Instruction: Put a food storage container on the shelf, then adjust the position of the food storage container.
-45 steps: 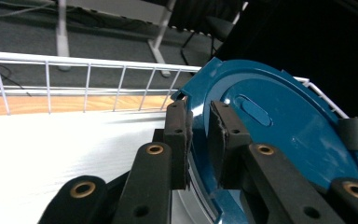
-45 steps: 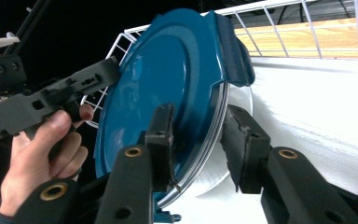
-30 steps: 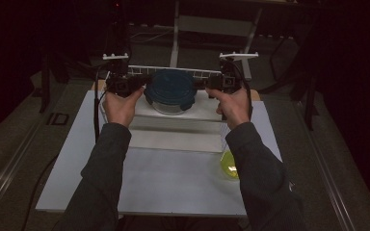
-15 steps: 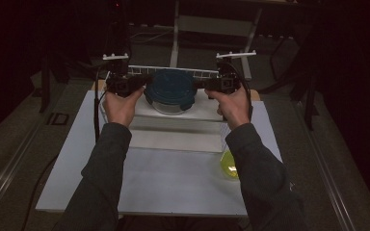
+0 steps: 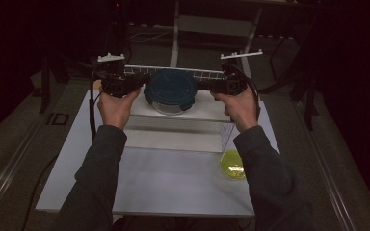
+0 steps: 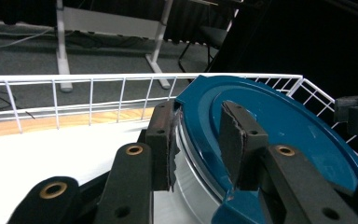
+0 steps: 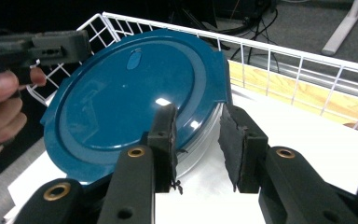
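One round glass container with a dark blue lid (image 5: pixel 170 90) sits in the upper middle of the high view, on a raised white shelf (image 5: pixel 207 109) with a white wire rail (image 5: pixel 207 73) behind it. Two grippers flank it, one at each side. My left gripper (image 6: pixel 198 140) has just been opening; its jaws are spread with the lid's rim between them, pads not clearly pressing. My right gripper (image 7: pixel 198 135) has also been easing apart, its jaws spread around the container's opposite edge, one jaw over the lid and one beside the glass wall. One yellow-green bowl (image 5: pixel 233 164) rests on the white surface (image 5: pixel 168 183) at lower right, well apart from the container.
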Demonstrator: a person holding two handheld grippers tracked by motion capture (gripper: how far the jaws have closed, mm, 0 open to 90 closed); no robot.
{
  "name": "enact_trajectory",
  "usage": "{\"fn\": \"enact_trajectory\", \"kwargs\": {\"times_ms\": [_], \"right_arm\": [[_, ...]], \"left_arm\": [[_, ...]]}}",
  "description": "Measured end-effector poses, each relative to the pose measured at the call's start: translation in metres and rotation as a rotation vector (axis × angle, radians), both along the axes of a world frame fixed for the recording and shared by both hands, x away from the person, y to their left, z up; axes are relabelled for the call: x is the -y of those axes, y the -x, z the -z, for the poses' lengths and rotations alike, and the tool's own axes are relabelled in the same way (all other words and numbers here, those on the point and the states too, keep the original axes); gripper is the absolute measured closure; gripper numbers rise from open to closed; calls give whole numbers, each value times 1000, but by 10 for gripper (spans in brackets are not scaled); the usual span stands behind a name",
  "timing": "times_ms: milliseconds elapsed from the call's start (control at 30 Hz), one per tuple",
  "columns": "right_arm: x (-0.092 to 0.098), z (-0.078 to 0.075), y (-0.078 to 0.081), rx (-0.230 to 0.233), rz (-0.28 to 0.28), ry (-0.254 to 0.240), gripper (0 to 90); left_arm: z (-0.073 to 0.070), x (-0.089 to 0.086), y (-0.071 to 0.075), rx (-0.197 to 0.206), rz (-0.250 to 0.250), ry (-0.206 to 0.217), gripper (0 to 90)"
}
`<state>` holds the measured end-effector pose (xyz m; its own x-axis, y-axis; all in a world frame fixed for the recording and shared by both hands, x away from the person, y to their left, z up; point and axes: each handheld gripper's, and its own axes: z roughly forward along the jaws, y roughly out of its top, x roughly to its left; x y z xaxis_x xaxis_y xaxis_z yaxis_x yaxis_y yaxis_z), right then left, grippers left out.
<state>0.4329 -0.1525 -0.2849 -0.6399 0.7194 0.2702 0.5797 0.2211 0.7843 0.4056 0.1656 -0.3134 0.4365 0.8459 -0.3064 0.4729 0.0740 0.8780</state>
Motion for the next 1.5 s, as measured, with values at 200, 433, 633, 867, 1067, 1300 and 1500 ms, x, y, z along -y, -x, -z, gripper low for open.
{"fn": "enact_trajectory", "kwargs": {"times_ms": [200,433,633,867,1067,1300,1500], "right_arm": [[2,2,3,14,-4,30,659],[7,4,11,32,-24,41,658],[13,6,22,56,-46,51,656],[16,12,43,90,-96,58,656],[24,25,61,102,-127,78,656],[36,45,80,106,-132,109,655],[44,64,88,78,-133,114,655]], "left_arm": [[-4,-1,8,22,14,-22,643],[-9,-4,19,44,30,-43,631],[-13,-2,34,77,61,-57,614],[-11,-4,52,103,96,-44,609],[-4,-6,68,116,120,-34,604],[7,-9,86,127,141,-32,589],[20,-13,96,117,144,-9,581]]}}
